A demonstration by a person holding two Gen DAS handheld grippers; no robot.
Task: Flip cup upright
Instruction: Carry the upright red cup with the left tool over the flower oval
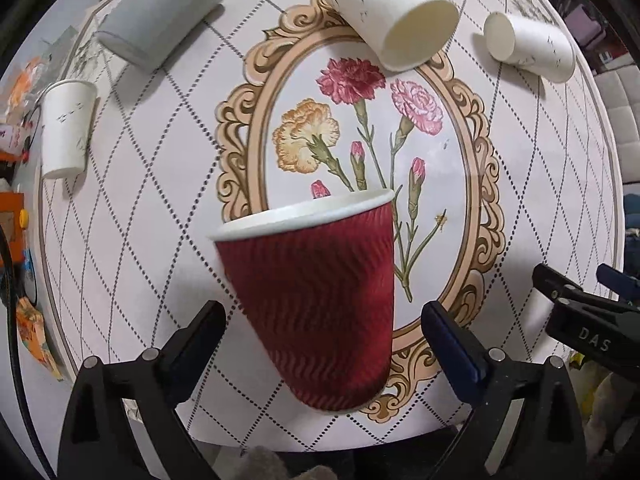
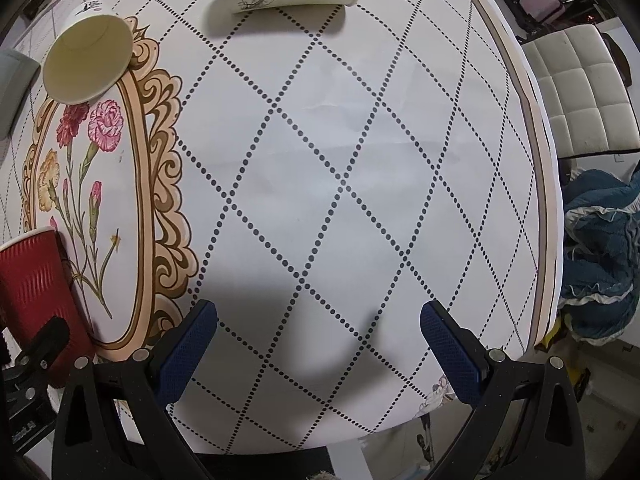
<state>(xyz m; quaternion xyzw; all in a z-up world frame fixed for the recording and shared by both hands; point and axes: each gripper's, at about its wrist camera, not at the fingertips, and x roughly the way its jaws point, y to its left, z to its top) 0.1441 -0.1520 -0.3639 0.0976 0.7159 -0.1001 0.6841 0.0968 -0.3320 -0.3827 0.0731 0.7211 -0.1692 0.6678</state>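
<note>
Red ribbed paper cup (rim up) between left gripper jaws, spread; right gripper jaws likewise.

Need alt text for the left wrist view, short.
A red ribbed paper cup stands mouth-up between the spread fingers of the left hand-held gripper, neither pad touching it, on a floral tablecloth. Behind it, three paper cups lie on their sides and a small white cup stands upright at far left.
</note>
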